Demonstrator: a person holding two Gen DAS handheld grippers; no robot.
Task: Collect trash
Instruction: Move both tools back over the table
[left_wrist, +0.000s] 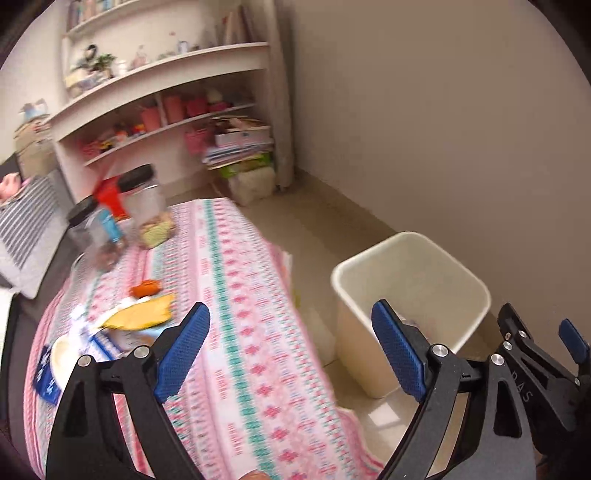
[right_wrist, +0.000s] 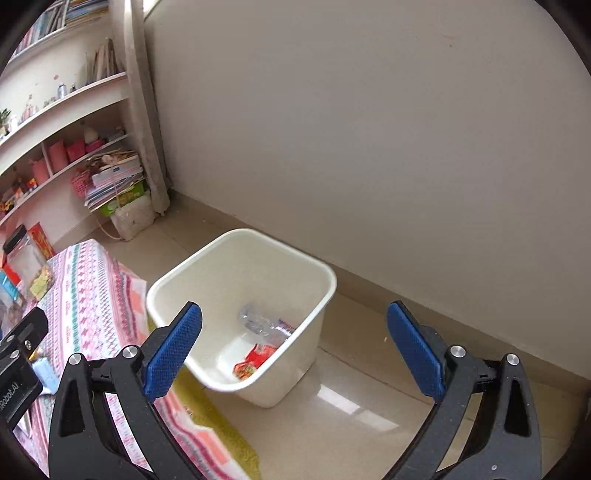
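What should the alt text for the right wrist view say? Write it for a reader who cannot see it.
The open right gripper, empty, hovers above a cream square plastic bin on the tiled floor, which holds a crumpled clear plastic bottle and a red snack wrapper. A table with a pink patterned cloth stands left of the bin.

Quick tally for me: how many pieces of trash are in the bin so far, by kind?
Crushed clear plastic bottle: 1
Red snack wrapper: 1
Total in the white bin: 2
Both grippers, left and right, are open and empty.
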